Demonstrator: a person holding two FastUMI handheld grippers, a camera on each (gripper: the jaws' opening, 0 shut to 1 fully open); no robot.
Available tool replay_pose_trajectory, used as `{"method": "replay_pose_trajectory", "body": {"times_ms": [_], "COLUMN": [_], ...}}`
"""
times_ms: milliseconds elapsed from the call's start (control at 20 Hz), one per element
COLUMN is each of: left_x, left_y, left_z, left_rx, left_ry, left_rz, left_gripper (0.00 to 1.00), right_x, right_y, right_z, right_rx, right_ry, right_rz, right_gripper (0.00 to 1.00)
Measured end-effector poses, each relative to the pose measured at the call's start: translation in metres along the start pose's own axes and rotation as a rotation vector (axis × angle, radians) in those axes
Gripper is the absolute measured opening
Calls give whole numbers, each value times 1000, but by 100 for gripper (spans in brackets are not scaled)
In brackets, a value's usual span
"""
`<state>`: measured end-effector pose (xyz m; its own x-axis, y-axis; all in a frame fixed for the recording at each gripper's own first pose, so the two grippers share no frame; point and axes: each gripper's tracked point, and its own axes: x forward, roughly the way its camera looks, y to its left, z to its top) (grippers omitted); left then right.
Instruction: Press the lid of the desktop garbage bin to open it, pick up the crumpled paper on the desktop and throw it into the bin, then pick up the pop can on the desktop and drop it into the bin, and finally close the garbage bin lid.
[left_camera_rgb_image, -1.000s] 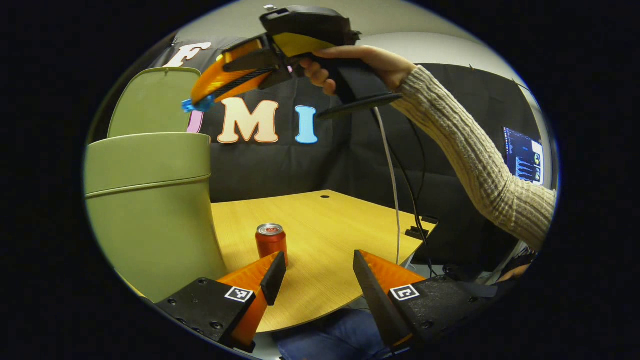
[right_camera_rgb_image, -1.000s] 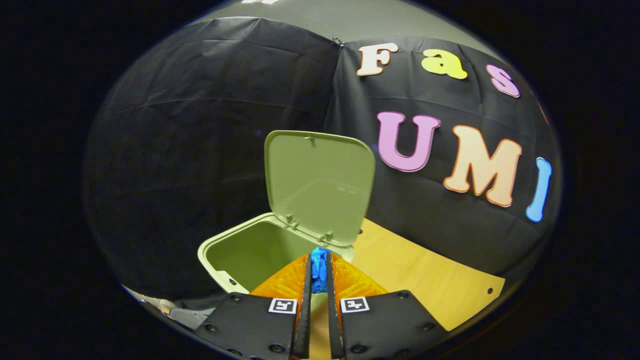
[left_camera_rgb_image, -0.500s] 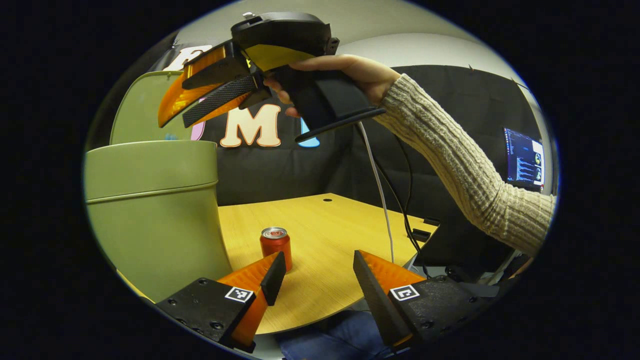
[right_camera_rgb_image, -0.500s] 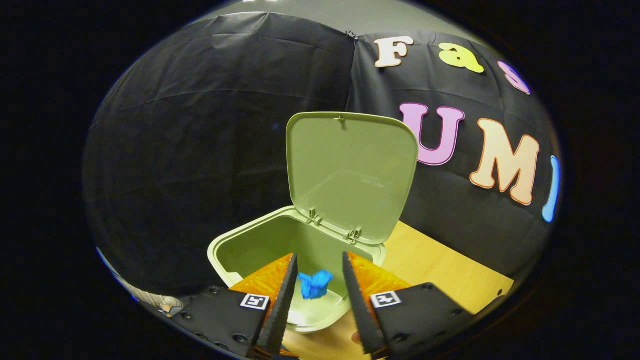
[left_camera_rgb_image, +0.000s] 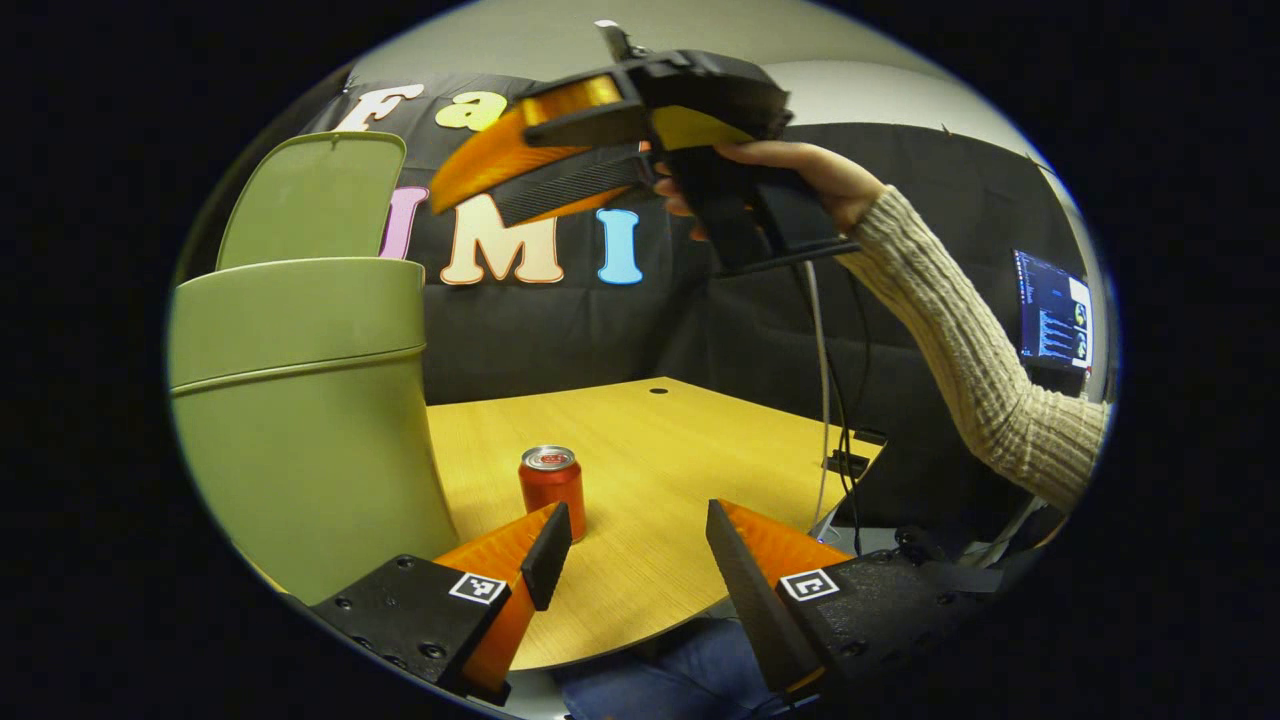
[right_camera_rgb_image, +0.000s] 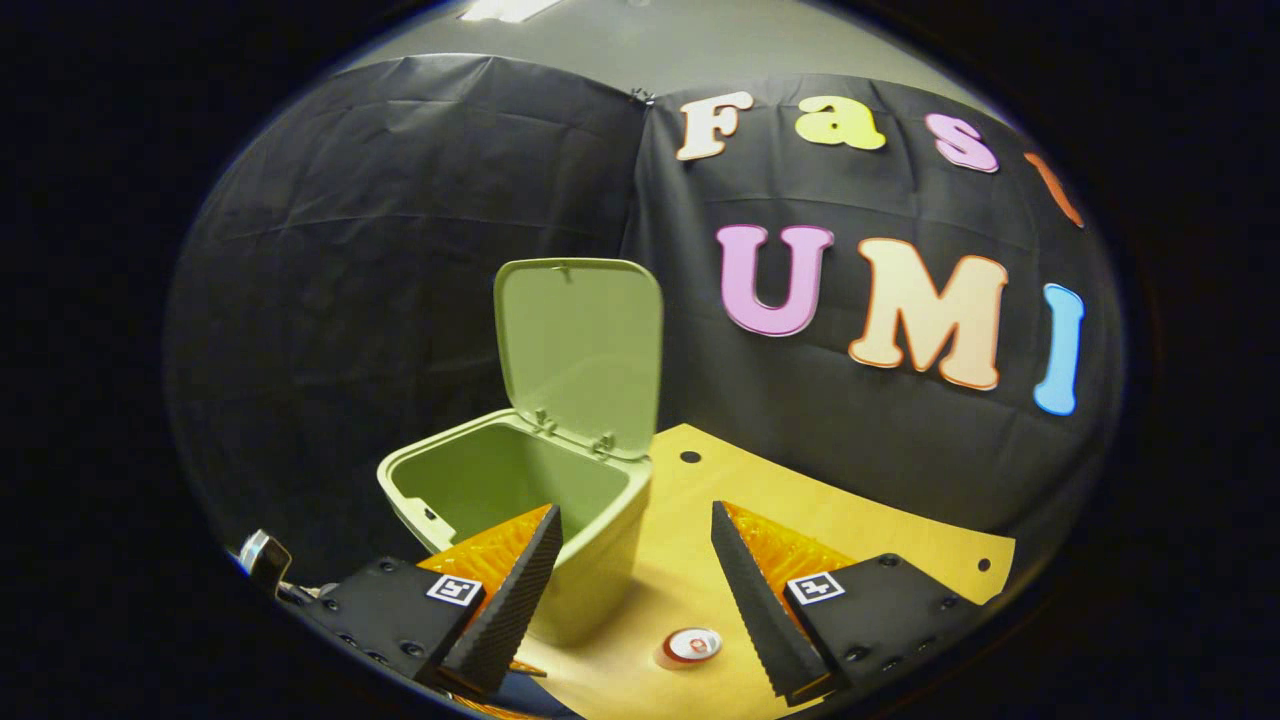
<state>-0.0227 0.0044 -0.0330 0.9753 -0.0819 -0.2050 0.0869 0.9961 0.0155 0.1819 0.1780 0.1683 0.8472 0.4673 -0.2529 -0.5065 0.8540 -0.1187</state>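
Two wide, empty grippers: right (right_camera_rgb_image: 630, 580) above the can (right_camera_rgb_image: 691, 644), left (left_camera_rgb_image: 630, 560) low beside the bin (left_camera_rgb_image: 300, 400). Best descend straight and grip the can mid-body.

Smooth matt plastic: bin (left_camera_rgb_image: 300, 420) and lid (right_camera_rgb_image: 580, 340). Glossy metal: pop can (left_camera_rgb_image: 551, 478). Light wood-grain laminate: table (left_camera_rgb_image: 680, 470). Ribbed knit: sleeve (left_camera_rgb_image: 970, 340).

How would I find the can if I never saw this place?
Look at the wooden table with the big green bin whose lid stands open. The can stands upright on the table beside the bin. It is small and red with a silver top, the only such thing there.
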Motion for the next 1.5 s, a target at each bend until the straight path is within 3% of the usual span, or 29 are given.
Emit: {"method": "replay_pose_trajectory", "body": {"times_ms": [100,200,250,500,700,900,1050,1250,1500], "left_x": [10,21,27,63,89,107,120,131,145], "left_y": [3,5,7,33,53,66,70,81,92], "left_z": [4,8,8,0,-17,-30,-36,-42,-56], "left_rx": [3,8,13,6,-6,-40,-19,24,6], "left_ry": [0,2,9,52,101,130,158,184,223], "left_rz": [13,19,27,109,180,222,244,299,342], "left_gripper": [84,84,84,84,84,84,83,83,85], "right_x": [-23,-45,-57,-110,-134,-154,-162,-175,-183], "right_y": [-27,-56,-69,-119,-130,-157,-159,-163,-150], "right_z": [-15,-33,-44,-104,-153,-203,-235,-255,-253], "right_rx": [19,20,24,70,143,138,170,117,78], "right_ry": [-16,-35,-46,-85,-103,-78,-67,-39,-66], "right_rz": [-56,-129,-165,-287,-303,-434,-479,-563,-546], "right_gripper": [95,98,92,96,99,98,98,98,98]}}
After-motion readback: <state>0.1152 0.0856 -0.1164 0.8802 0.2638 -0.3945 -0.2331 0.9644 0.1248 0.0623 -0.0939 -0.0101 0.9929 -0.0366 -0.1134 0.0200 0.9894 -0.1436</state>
